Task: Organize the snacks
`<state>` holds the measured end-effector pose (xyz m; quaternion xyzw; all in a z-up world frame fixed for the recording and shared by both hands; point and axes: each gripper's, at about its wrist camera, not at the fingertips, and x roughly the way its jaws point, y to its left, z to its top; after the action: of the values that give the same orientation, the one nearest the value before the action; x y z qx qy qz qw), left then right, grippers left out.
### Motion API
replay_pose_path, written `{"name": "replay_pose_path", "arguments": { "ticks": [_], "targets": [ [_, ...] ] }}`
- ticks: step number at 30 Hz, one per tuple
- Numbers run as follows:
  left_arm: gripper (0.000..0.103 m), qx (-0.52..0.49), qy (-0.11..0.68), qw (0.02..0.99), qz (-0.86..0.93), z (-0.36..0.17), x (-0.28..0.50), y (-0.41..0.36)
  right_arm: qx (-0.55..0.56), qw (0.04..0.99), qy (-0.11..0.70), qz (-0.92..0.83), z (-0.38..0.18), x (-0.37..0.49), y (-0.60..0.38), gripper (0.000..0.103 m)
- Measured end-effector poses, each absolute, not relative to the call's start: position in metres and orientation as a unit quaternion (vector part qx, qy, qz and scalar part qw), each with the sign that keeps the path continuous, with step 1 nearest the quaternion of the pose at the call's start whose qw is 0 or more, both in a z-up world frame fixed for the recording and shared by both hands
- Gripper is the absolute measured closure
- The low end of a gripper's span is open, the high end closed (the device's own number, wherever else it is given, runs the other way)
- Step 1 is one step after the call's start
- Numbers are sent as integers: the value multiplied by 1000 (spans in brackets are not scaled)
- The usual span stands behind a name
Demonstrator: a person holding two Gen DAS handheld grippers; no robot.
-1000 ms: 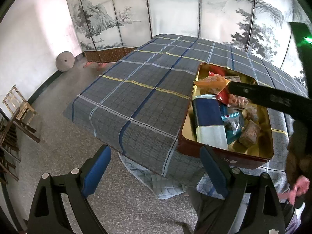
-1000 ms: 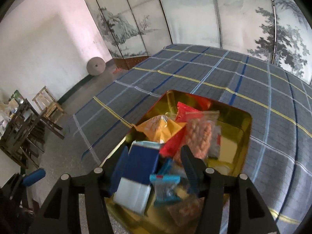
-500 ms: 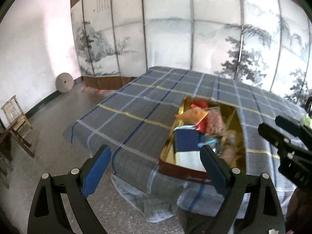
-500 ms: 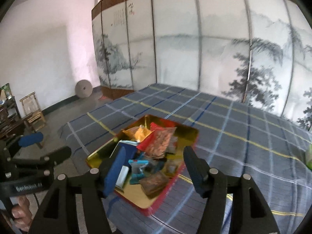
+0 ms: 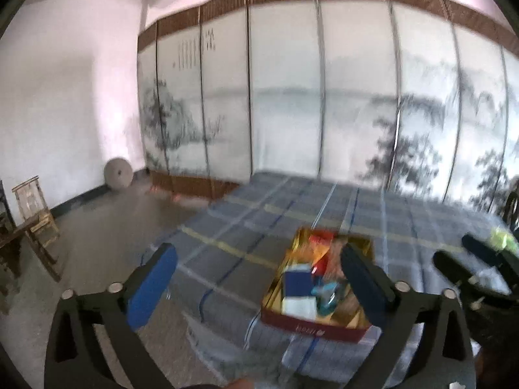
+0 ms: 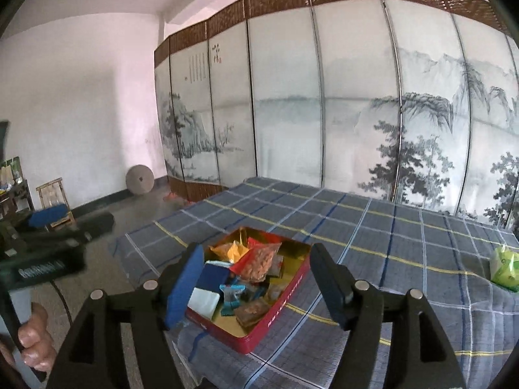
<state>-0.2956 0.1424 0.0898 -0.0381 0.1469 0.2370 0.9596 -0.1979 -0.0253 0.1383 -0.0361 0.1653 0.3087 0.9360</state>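
Red tin (image 6: pixel 279 304) of snacks sits on plaid cloth (image 6: pixel 389 227); both grippers, left gripper (image 5: pixel 259 278) and right gripper (image 6: pixel 256 278), just spread, empty.

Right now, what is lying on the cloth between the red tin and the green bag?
Nothing: in the right wrist view, only bare checked cloth lies between the red tin of snacks and the green bag at the right edge.

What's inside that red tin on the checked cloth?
The red tin holds mixed snack packets: a blue-and-white box, an orange bag, a clear bag of nuts, small wrapped pieces. Whatever lies beneath them is hidden.
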Motion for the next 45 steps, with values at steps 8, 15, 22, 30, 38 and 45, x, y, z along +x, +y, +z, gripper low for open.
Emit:
{"name": "replay_pose_path", "arguments": {
  "ticks": [8,15,22,30,38,45],
  "targets": [
    [0,-24,104,969,224,139,-322,125,-21,941,129,313,167,-222,-43,33],
    [0,-45,136,971,191,145,-319,129,-22,943,106,314,180,-235,-48,29],
    [0,-59,127,971,193,143,-324,136,-24,943,108,315,179,-237,-47,29],
    [0,-10,84,968,236,140,-335,117,-25,940,116,319,177,-233,-41,29],
    [0,-29,148,962,229,122,-312,117,-39,936,132,324,171,-230,-34,29],
    [0,-34,196,954,224,98,-294,115,-40,934,144,324,162,-226,-32,29]
  ]
}}
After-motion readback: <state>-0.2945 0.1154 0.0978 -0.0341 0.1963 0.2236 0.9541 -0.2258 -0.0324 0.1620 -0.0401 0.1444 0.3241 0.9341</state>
